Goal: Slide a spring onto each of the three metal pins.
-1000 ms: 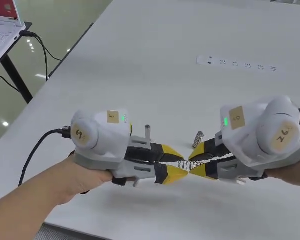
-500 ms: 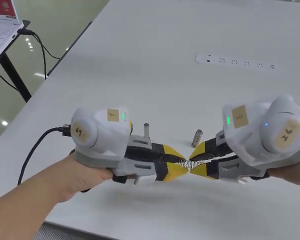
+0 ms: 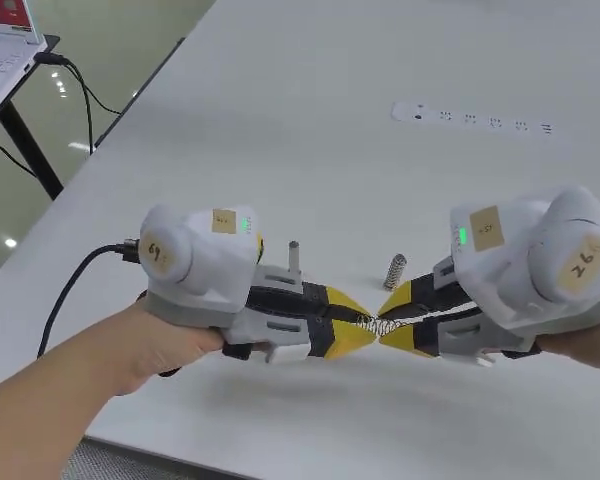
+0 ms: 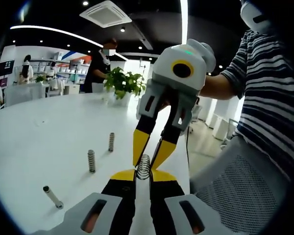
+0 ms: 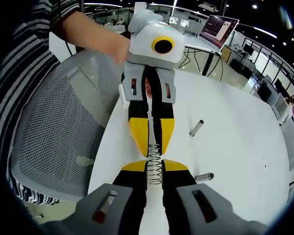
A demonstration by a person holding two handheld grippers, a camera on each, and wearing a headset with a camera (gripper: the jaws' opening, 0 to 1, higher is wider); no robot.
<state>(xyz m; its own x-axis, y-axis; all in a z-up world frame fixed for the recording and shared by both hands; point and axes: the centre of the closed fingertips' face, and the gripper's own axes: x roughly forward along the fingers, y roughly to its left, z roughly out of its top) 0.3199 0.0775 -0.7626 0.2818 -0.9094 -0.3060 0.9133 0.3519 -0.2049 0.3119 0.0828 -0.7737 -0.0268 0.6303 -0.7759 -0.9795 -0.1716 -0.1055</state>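
L gripper [image 4: 143, 175] and R gripper [image 5: 153, 169] meet tip to tip just above the near edge of the white table [image 3: 310, 120], one in each hand; a single spring [image 4: 144, 165] spans the small gap btw them. L jaws are clenched on one end of the spring, coil pinched btw the yellow tips; R jaws are clamped on the other end, the coil running back btw its tips in the right gripper view. The spring is held clear of the tabletop, roughly level in the head view, and isn't on any pin.

Bare pin [image 3: 294, 258] stands upright on the table just behind the L gripper's jaws, no coil on it. Two other pins already carry springs: first sprung pin [image 4: 91, 160] and second sprung pin [image 4: 110, 142], both upright and set further along the table from the bare one.

White power strip [image 3: 475, 121] lies flat well beyond the grippers; a laptop [image 3: 5, 45] sits on a side stand at far left; a mesh chair [image 5: 59, 132] is at the table edge.
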